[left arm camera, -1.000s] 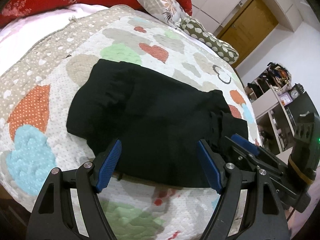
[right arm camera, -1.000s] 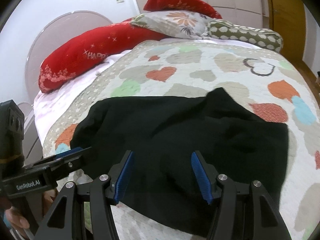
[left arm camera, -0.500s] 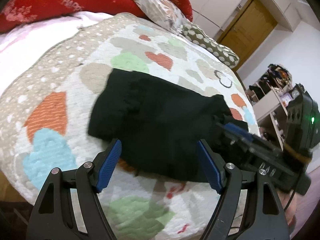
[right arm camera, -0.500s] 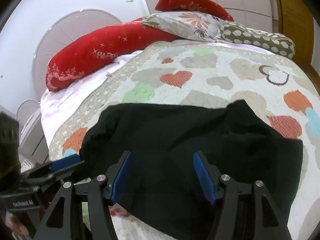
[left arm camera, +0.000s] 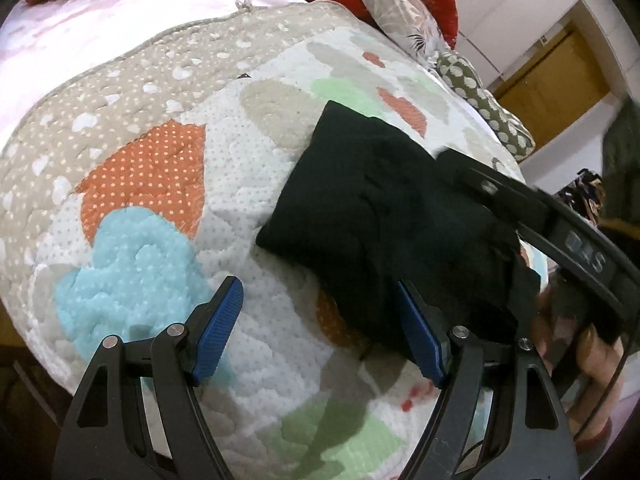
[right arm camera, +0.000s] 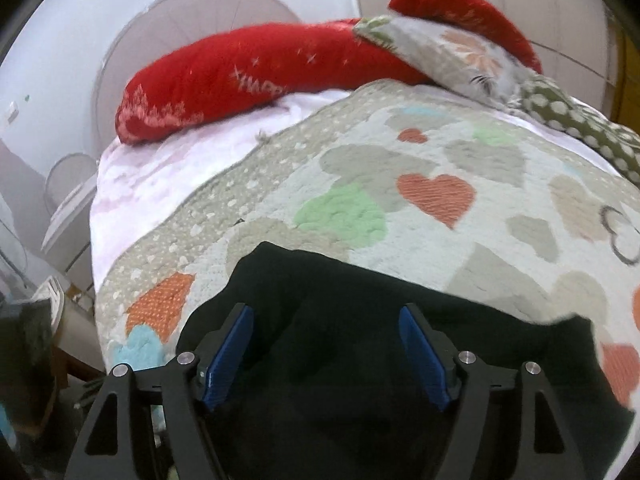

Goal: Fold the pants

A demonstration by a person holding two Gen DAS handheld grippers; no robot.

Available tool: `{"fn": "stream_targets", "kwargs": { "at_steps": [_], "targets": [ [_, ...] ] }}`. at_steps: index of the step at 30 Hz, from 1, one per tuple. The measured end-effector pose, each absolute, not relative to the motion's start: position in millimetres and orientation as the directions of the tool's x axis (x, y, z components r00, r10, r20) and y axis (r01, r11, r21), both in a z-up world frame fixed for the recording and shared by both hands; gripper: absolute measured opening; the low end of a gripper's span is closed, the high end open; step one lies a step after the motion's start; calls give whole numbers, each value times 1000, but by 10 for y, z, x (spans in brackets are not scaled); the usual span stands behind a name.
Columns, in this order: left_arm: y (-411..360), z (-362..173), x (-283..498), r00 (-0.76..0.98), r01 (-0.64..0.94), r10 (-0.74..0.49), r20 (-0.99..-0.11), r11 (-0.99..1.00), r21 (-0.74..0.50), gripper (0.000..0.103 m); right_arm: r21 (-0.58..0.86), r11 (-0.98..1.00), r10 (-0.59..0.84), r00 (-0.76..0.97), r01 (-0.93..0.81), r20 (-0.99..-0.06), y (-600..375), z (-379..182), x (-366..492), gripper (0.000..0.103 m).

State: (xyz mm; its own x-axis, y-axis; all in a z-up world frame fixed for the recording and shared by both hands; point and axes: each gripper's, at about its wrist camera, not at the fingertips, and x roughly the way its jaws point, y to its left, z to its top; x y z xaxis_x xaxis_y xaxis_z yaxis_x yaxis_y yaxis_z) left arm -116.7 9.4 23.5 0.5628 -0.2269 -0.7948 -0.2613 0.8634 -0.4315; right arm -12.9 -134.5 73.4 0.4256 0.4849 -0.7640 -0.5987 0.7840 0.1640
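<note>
The black pants (left arm camera: 372, 208) lie folded into a compact rectangle on the heart-patterned quilt (left arm camera: 160, 184). My left gripper (left arm camera: 320, 332) is open and empty, hovering off the pants' near left edge over the quilt. In the left wrist view the right gripper's black body (left arm camera: 560, 224) reaches over the pants from the right, held by a hand. In the right wrist view my right gripper (right arm camera: 326, 352) is open and empty, low over the pants (right arm camera: 360, 320), with nothing between its blue pads (right arm camera: 228, 352).
Red pillows (right arm camera: 240, 76), a floral pillow (right arm camera: 452, 52) and a spotted pillow (right arm camera: 584, 128) line the head of the bed. A white sheet (right arm camera: 168, 172) shows at the quilt's far left edge. A wooden door (left arm camera: 556, 84) stands beyond the bed. The bed edge drops off near the grippers.
My left gripper has swung left and back off the pants, now over the quilt. My right gripper has moved forward and lower over the pants. Both stay open.
</note>
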Motion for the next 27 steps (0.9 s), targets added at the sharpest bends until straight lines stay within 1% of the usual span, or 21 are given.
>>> {"fn": "stream_targets", "kwargs": {
  "at_steps": [4, 5, 6, 8, 10, 11, 12, 14, 15, 16, 17, 18, 19, 20, 21, 24, 27],
  "targets": [
    [60, 205, -1067, 573, -258, -194, -796, 880, -400, 79, 142, 773, 467, 402, -618, -788, -1099, 585, 80, 74],
    [68, 191, -1056, 574, -257, -196, -795, 879, -402, 85, 131, 771, 462, 406, -624, -789, -1052, 556, 135, 75],
    [71, 179, -1051, 582, -243, -218, -784, 873, -423, 89, 126, 766, 462, 404, -630, -789, -1011, 520, 195, 80],
    [81, 167, -1046, 596, -235, -235, -768, 863, -447, 96, 146, 754, 471, 372, -640, -800, -952, 434, 297, 84],
    [72, 160, -1017, 605, -225, -249, -756, 858, -462, 100, 196, 744, 493, 327, -639, -806, -919, 330, 386, 84],
    [75, 155, -1015, 609, -226, -245, -754, 858, -461, 100, 245, 735, 524, 301, -632, -797, -933, 276, 416, 84],
    [72, 161, -1003, 612, -224, -244, -752, 859, -461, 100, 274, 731, 548, 297, -625, -782, -959, 254, 428, 75],
    [75, 161, -990, 632, -207, -244, -736, 861, -464, 100, 311, 732, 573, 300, -606, -763, -1008, 236, 437, 62],
    [83, 159, -986, 642, -200, -247, -726, 860, -470, 100, 329, 730, 584, 297, -599, -755, -1036, 242, 438, 53],
    [91, 168, -986, 652, -196, -246, -717, 859, -473, 90, 352, 723, 602, 292, -595, -743, -1075, 269, 427, 49],
    [98, 187, -984, 655, -198, -239, -717, 861, -468, 69, 358, 724, 607, 297, -590, -738, -1098, 310, 407, 44],
    [107, 218, -975, 653, -203, -225, -723, 868, -453, 57, 364, 723, 614, 305, -587, -728, -1134, 364, 383, 41],
    [117, 255, -967, 652, -186, -249, -717, 863, -469, 49, 376, 718, 628, 313, -586, -713, -1184, 428, 357, 40],
    [116, 298, -970, 656, -167, -279, -701, 852, -496, 47, 403, 707, 655, 323, -580, -684, -1286, 535, 322, 39],
    [99, 374, -993, 670, -144, -294, -682, 849, -508, 46, 426, 698, 676, 334, -576, -657, -1367, 620, 291, 39],
    [-161, 706, -1114, 720, -29, -300, -626, 888, -459, 46, 498, 659, 743, 388, -564, -545, -1799, 963, 153, 38],
    [-563, 983, -1229, 743, 114, -353, -569, 904, -411, 46, 536, 649, 761, 449, -540, -469, -2296, 1178, -1, 38]
  ]
}}
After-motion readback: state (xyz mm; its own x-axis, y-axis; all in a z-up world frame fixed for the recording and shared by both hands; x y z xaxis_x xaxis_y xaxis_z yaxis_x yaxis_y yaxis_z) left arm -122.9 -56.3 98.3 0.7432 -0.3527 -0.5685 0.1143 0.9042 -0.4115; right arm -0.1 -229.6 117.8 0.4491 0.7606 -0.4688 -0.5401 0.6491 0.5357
